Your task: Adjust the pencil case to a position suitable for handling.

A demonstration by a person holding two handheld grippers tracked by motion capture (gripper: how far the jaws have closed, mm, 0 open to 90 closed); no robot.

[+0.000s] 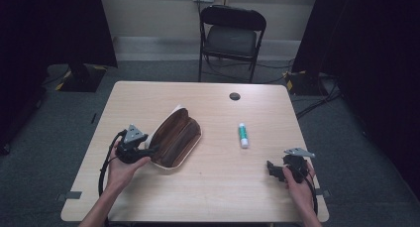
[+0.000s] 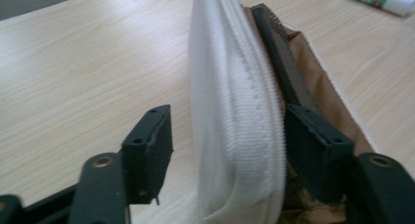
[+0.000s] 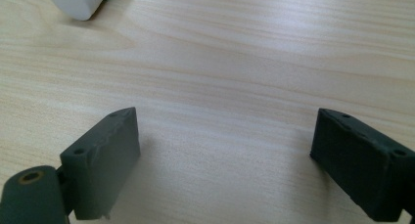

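Pale wood-grain laminate covers the tabletop [image 1: 213, 187], and everything here is placed against the brown pouch [image 1: 175, 138] lying left of its middle. Nearest the person, the right gripper [image 1: 275, 170] rests well to the right of the pouch, close to the near edge; in the right gripper view its fingers [image 3: 103, 160] stand wide apart over bare wood with nothing between them. The left gripper [image 1: 148, 150] sits at the pouch's near left end. In the left gripper view its fingers [image 2: 150, 145] are spread on either side of the pouch's white zippered rim [image 2: 235, 136], one outside and one inside the brown lining; whether they press the fabric I cannot tell. The pouch is a long open case, white outside and dark brown within, its long axis running from that near left end away and to the right, opening upward. To the right of the pouch, between it and the right gripper, lies a small green and white tube [image 1: 243, 135], long axis pointing away from the person. Beyond the pouch, near the far edge, is a dark round grommet [image 1: 235, 96]. Farther off, a black folding chair [image 1: 232, 38] stands on grey carpet [image 1: 59, 118] before a pale wall, with dark curtains at either side.
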